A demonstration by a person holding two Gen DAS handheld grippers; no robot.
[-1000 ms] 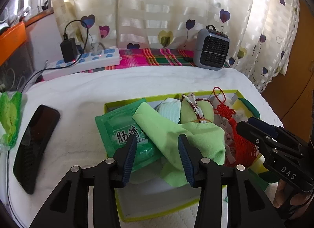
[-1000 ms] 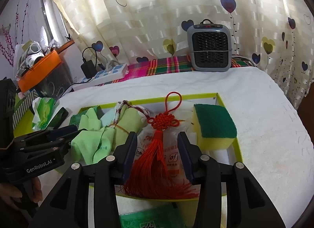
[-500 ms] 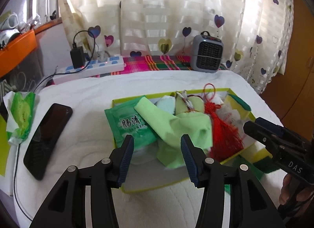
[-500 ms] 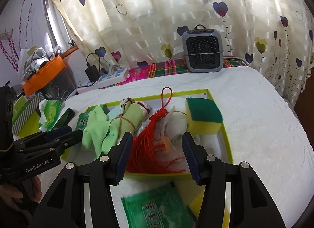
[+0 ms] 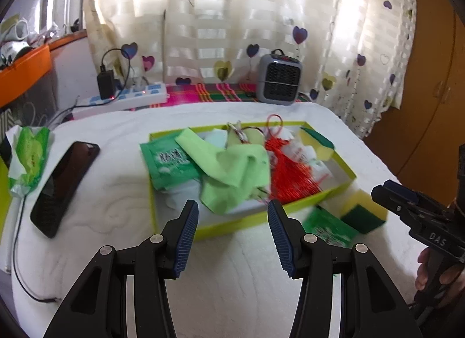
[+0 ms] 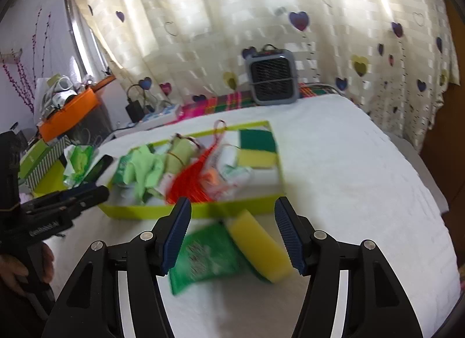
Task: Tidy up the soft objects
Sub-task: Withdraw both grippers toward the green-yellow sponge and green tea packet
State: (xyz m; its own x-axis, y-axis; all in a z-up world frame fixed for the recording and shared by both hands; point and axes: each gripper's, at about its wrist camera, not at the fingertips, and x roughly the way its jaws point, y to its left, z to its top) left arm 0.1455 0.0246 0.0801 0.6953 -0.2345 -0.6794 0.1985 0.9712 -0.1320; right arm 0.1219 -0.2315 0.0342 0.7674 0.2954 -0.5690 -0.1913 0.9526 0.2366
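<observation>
While both of my claws hang apart over it, the bed (image 5: 238, 274) under its white quilt carries everything. Against the heart-print curtain (image 5: 232, 18) at the far edge stand a grey fan heater (image 5: 279, 80) and a white power strip (image 5: 125, 96). Largest on the quilt is the yellow-green tray (image 5: 180, 231), and inside it lie a light green cloth (image 5: 232, 169) draped over a green wipe packet (image 5: 168, 163), a red tassel knot (image 5: 290, 172) just right of the cloth, and a green-topped sponge (image 5: 316, 141) in the far right corner. A black phone (image 5: 64, 183) rests well left of the tray, with another green wipe pack (image 5: 29, 154) beyond it.

Outside the tray, just beside its near right wall, a second yellow sponge (image 6: 258, 246) leans against a loose green packet (image 6: 203, 256); both are blurred.

My left claw (image 5: 232, 234) is spread wide and grips nothing, hovering near the tray's front wall. My right claw (image 6: 232, 233) is likewise wide apart and empty, poised over the loose sponge and packet, which show between its fingers (image 6: 174, 236) without any contact I can make out.
</observation>
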